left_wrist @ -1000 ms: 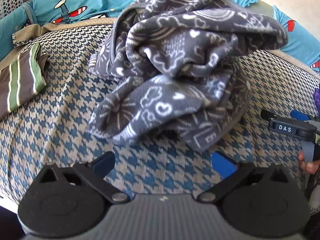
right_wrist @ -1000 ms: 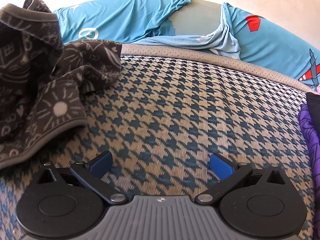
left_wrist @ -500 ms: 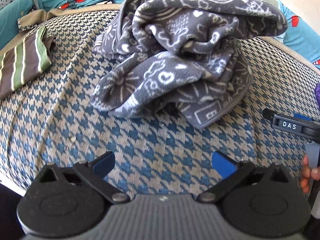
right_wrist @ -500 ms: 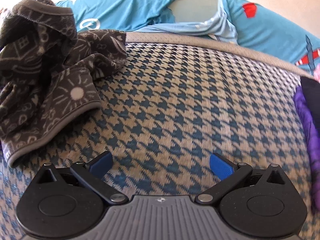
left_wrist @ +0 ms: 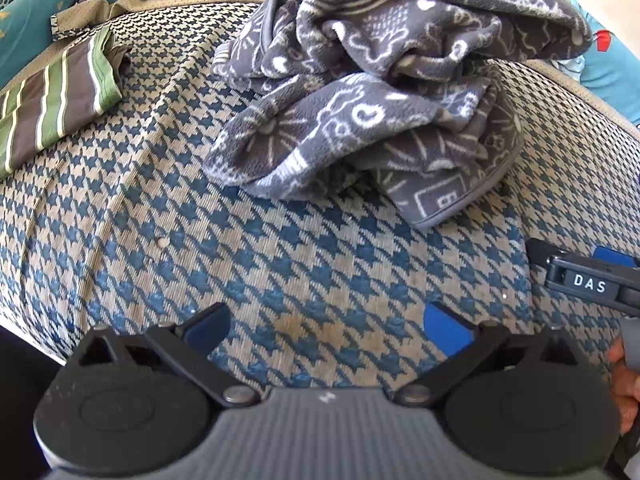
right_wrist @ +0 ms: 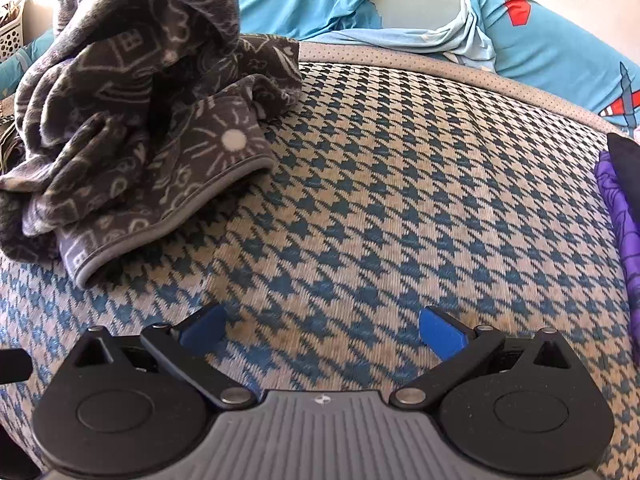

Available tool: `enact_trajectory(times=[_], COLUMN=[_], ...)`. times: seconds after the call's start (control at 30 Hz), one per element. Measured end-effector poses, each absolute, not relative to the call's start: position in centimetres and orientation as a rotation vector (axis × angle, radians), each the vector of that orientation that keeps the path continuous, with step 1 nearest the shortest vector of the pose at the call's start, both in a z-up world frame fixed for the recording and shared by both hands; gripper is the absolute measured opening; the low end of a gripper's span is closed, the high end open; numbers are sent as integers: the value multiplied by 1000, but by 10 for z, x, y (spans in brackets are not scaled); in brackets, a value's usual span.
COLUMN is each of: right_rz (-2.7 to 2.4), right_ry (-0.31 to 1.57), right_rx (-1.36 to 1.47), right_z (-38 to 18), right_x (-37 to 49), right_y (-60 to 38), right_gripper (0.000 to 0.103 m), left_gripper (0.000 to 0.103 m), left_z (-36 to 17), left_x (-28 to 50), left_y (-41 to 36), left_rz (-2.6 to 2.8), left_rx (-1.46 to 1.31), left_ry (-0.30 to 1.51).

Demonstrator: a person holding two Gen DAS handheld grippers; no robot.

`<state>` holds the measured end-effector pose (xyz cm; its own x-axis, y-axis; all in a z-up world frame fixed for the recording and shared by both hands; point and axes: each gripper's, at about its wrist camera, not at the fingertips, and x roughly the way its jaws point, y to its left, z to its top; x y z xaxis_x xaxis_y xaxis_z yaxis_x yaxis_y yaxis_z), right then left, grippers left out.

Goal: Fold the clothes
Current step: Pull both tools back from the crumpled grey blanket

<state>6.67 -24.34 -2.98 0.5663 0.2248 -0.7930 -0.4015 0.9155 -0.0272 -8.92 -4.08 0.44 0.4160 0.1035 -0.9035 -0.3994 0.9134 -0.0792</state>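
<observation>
Grey patterned fleece (left_wrist: 372, 92) lies in a crumpled heap on the houndstooth cushion (left_wrist: 280, 264), at about 12 o'clock from the left gripper (left_wrist: 326, 326) and 10 o'clock from the right gripper (right_wrist: 322, 330). Both hover over bare cushion with their jaws spread wide, holding nothing. A striped green garment (left_wrist: 60, 92) rests at 10 o'clock in the left view. Purple cloth (right_wrist: 620, 216), perhaps another garment, shows at 3 o'clock in the right view. Turquoise printed fabric (right_wrist: 540, 40) lies beyond.
</observation>
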Motion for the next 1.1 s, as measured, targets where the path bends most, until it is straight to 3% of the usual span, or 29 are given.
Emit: enact_trajectory(times=[1.1], right_rz=[456], right_ry=[897], right_rx=[-221], right_z=[-10], right_x=[15], right_y=[-229], right_gripper=[103], left_gripper=[103], left_z=[7], left_x=[-106], left_y=[-45], left_rz=[370], left_rx=[-327], left_ry=[1080])
